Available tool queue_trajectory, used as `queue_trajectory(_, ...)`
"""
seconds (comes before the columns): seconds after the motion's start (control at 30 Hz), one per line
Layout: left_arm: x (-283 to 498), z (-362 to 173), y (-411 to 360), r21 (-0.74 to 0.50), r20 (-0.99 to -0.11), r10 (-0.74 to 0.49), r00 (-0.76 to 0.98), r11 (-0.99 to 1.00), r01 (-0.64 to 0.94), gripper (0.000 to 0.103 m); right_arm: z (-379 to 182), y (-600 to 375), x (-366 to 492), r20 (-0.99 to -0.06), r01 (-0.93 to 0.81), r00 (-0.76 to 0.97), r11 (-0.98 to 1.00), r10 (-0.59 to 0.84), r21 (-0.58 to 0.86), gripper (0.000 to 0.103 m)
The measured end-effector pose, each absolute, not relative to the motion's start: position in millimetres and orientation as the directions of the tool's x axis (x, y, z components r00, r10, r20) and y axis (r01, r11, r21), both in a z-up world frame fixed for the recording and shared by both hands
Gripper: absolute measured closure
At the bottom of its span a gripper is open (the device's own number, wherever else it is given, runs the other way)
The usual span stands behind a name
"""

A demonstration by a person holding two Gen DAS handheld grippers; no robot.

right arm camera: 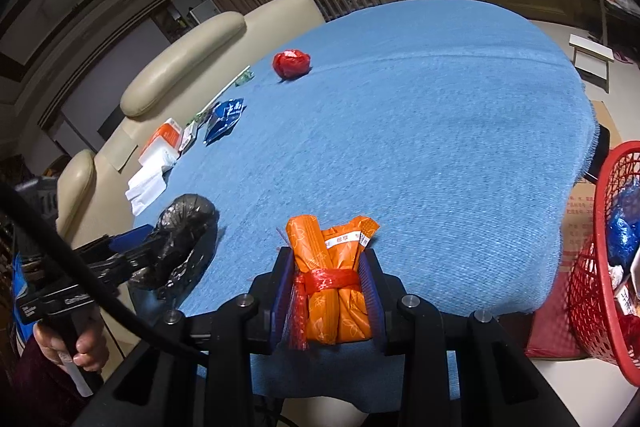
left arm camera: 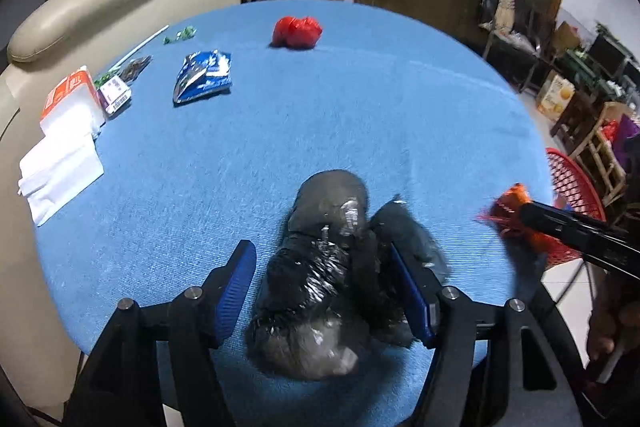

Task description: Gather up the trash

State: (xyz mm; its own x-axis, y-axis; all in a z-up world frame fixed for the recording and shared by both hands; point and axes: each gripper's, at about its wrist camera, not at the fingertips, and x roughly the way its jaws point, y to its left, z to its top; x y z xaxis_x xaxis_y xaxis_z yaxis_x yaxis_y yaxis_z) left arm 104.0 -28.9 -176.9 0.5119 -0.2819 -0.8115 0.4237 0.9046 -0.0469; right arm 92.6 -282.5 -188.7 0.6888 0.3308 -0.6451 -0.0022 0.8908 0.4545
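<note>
Crumpled black plastic bag (left arm camera: 316,291) is lying closest to the left wrist lens, sitting between the blue-padded fingers (left arm camera: 236,291) of the left gripper (left arm camera: 324,287), which are spread around it with the right pad touching it and a gap showing on the left. Seen from the right wrist, the right gripper (right arm camera: 330,291) is clenching an orange packet bundle (right arm camera: 332,267) tied with a red band, its fingers (right arm camera: 280,291) pressing both sides. Both are hovering at the near edge of the surface (left arm camera: 360,115), which is wearing a blue woven cloth with a frayed hem. Farther across, a red crumpled bag (left arm camera: 297,31) is sitting alone near the far edge, a blue snack wrapper (left arm camera: 203,76) is lying to the left of it, and an orange-and-white tissue pack (left arm camera: 72,103) is resting beside loose white tissues (left arm camera: 60,171) at the left rim, with small wrappers and a thin white stick nearby. A cream leather sofa (left arm camera: 92,3) is standing behind the left side. A red mesh basket (right arm camera: 600,287) is waiting off the right edge, already holding some blue and white scraps. Beige curtains, a wooden door and cardboard boxes are filling the room beyond.
</note>
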Motion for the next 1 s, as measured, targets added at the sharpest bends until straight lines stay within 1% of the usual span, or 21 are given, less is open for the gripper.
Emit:
queue_trajectory(0.03, 106, -179, -29, -0.052, -0.817, -0.282, 0.504, 0.905, 0.423, 0.035, -189, -282, 92, -0.645, -0.004, 0.688, 0.891, 0.333, 0.455, 0.067)
queue_trajectory(0.07, 108, -180, -29, -0.063, -0.819, -0.289, 0.496, 0.904, 0.422, 0.041, -189, -281, 92, -0.644, -0.006, 0.688, 0.89, 0.335, 0.456, 0.067)
queue_trajectory(0.1, 110, -181, -29, -0.079, -0.822, -0.299, 0.485, 0.903, 0.423, 0.053, -188, -281, 91, -0.642, -0.008, 0.689, 0.889, 0.337, 0.457, 0.067)
queue_trajectory(0.2, 112, -180, -30, -0.082, -0.824, -0.294, 0.484, 0.908, 0.411, 0.058, -185, -282, 89, -0.634, -0.015, 0.694, 0.888, 0.34, 0.46, 0.067)
queue_trajectory(0.3, 111, -174, -33, -0.091, -0.817, -0.303, 0.491, 0.908, 0.408, 0.059, -183, -285, 87, -0.628, -0.016, 0.7, 0.887, 0.339, 0.462, 0.067)
queue_trajectory(0.47, 104, -153, -50, -0.06, -0.794, -0.309, 0.524, 0.897, 0.438, 0.059, -176, -296, 79, -0.609, -0.011, 0.721, 0.883, 0.332, 0.469, 0.067)
queue_trajectory(0.7, 88, -116, -101, -0.018, -0.75, -0.359, 0.555, 0.851, 0.525, 0.059, -160, -318, 60, -0.583, 0.016, 0.76, 0.889, 0.287, 0.458, 0.067)
queue_trajectory(1.0, 66, -92, -186, 0.011, -0.741, -0.431, 0.514, 0.758, 0.652, 0.059, -144, -369, 14, -0.554, 0.107, 0.814, 0.893, 0.174, 0.438, 0.067)
